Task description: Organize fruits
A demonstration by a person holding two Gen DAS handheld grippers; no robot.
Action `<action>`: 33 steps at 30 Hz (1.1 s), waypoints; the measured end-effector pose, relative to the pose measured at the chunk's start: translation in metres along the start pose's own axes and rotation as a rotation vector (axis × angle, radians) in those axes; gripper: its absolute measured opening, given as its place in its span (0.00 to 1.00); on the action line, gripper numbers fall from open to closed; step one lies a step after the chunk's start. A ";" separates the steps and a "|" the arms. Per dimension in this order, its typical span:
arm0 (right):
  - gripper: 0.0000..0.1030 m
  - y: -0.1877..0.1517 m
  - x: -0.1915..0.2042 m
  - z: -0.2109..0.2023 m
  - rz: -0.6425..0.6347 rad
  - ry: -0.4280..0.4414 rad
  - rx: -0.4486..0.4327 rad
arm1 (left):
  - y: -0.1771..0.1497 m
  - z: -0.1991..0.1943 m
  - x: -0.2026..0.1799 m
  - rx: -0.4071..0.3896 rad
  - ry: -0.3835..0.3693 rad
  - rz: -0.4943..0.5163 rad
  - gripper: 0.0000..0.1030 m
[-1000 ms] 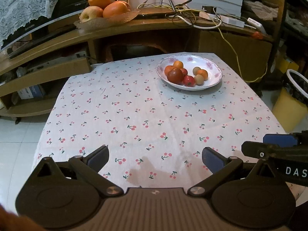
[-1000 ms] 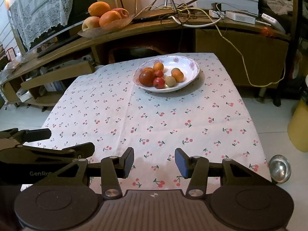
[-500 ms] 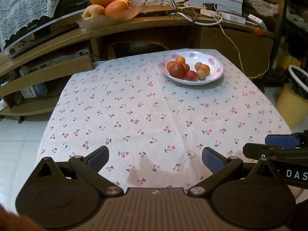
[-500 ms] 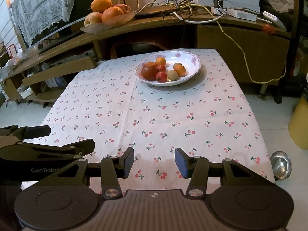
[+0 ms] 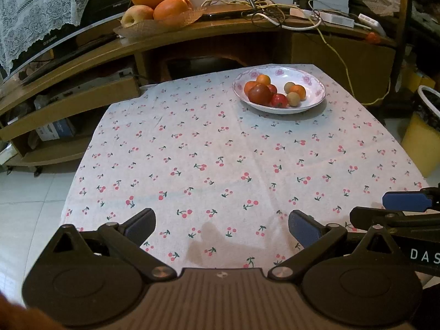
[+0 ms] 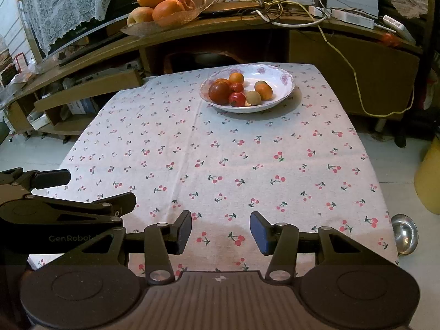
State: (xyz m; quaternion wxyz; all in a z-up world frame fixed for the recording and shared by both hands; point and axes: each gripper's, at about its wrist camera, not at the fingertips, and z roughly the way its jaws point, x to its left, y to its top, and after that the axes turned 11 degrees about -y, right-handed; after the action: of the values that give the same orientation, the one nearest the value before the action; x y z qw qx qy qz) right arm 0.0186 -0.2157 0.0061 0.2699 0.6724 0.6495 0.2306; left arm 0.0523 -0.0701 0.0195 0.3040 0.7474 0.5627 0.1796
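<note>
Fruits [image 5: 275, 95] in bowl [image 5: 316, 100] near tablecloth's [image 5: 220, 151] far edge — bare cloth before

My left gripper [image 5: 221, 227] and right gripper [image 6: 220, 232] hang side by side over the near edge of the table [image 5: 220, 165], nothing between either pair of fingers. The plate [image 5: 316, 81] sits at the far end, toward the right, fruits [image 5: 260, 93] heaped in it. Behind the table runs a shelf [image 5: 220, 31]; on its left part a tray [image 5: 154, 27] carries larger fruit. A bin [image 5: 420, 137] stands on the floor to the right.
</note>
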 end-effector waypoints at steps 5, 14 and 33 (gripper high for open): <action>0.48 -0.001 0.000 0.001 0.006 0.002 0.008 | -0.001 0.000 -0.001 0.000 0.006 0.002 1.00; 0.48 -0.001 0.000 0.002 0.003 0.003 0.017 | -0.002 0.001 -0.001 0.005 0.011 0.000 1.00; 0.49 -0.003 0.003 0.001 -0.008 0.014 0.016 | -0.004 0.000 -0.002 -0.006 0.013 0.001 1.00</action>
State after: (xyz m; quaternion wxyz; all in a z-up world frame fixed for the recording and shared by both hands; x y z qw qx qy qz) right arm 0.0172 -0.2124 0.0031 0.2607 0.6704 0.6559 0.2289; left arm 0.0488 -0.0713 0.0168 0.3025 0.7456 0.5637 0.1867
